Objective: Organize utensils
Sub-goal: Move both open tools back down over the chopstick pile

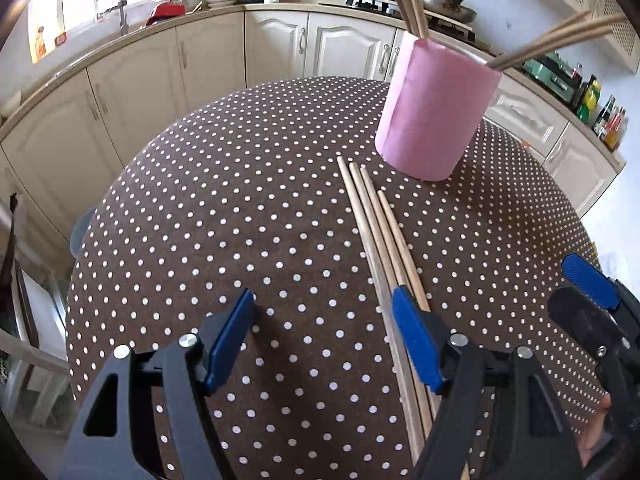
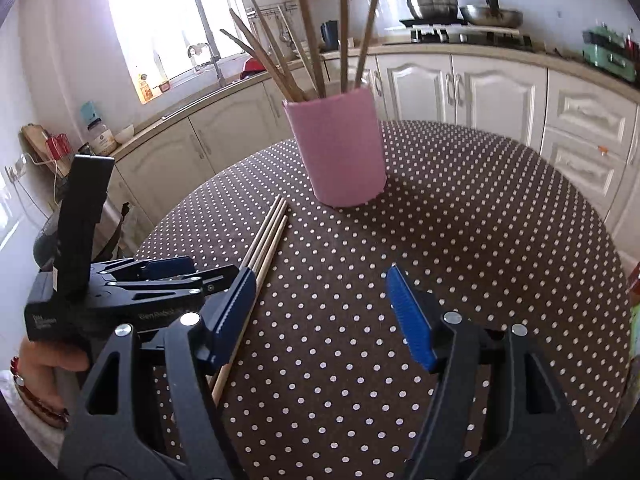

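On the tabletop (image 1: 240,200), brown cloth with white polka dots, round edge: pink holder (image 1: 436,116) at 1 o'clock in the left wrist view, 12 o'clock in the right wrist view; plain cylinder, matte, upright, several wooden chopsticks already standing in it and leaning outward

Loose chopsticks (image 1: 380,232): four by my count, lying flat side by side, touching, ends just short of the holder base; they run from centre down to 6 o'clock in the left wrist view, and sit at 9 o'clock of centre in the right wrist view

Left gripper (image 1: 324,320): fingers apart, nothing between them, just bare cloth; its right blue pad (image 1: 416,340) sits over the chopstick bundle, contact cannot tell

Right gripper (image 2: 320,312): fingers apart, empty; chopsticks pass just beside or under its left pad (image 2: 236,312), not clamped

Handling guess: chopsticks light, stiff, thin, smooth round wood, so likely to roll or slip and splay if pinched as a bundle; cloth gives little room to get under them. Best hold looks like mid-length, across the shaft, one or two at a time, ribbed blue pads should help grip. Holder looks light, could tip if knocked by a stick going in

Pads rubbery and ridged, gripper frames black hard plastic
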`<state>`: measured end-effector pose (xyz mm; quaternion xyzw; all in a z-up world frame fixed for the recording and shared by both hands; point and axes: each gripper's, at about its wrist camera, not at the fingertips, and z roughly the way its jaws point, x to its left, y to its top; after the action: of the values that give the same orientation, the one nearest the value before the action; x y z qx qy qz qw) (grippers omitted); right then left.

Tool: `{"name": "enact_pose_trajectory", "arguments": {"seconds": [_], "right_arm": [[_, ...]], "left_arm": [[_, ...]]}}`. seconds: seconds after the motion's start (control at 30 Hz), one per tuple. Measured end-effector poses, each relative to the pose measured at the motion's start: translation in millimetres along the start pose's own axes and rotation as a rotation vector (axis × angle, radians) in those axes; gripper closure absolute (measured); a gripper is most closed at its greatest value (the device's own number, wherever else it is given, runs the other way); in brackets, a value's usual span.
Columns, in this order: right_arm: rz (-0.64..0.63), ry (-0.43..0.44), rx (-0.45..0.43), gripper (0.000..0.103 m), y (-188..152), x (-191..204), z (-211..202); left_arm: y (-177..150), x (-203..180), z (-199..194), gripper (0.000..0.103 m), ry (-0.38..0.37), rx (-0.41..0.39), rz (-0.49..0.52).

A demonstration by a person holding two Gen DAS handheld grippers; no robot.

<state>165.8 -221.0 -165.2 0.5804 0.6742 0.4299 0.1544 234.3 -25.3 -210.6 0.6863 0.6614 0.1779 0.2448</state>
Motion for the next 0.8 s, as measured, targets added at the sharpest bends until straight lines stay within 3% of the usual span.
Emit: {"name": "enact_pose_trajectory", "arguments": {"seconds": [0.43,0.67,0.8], "right_arm": [[0.023,0.023,0.054,0.034,1.5,-8.5,11.2],[0.056,0.054,0.111,0.034,4.9,-6.9,28.6],[0.023,0.051,0.144,0.034,12.4,2.0,39.6]], "left_arm": [[6.2,-0.7,-1.2,0.032,0.011,0.025,0.006],[19.1,-8.6,11.9,0.031,0.097,0.047,0.064],[15.0,-2.5,7.5,0.036,0.062,0.034,0.08]]}}
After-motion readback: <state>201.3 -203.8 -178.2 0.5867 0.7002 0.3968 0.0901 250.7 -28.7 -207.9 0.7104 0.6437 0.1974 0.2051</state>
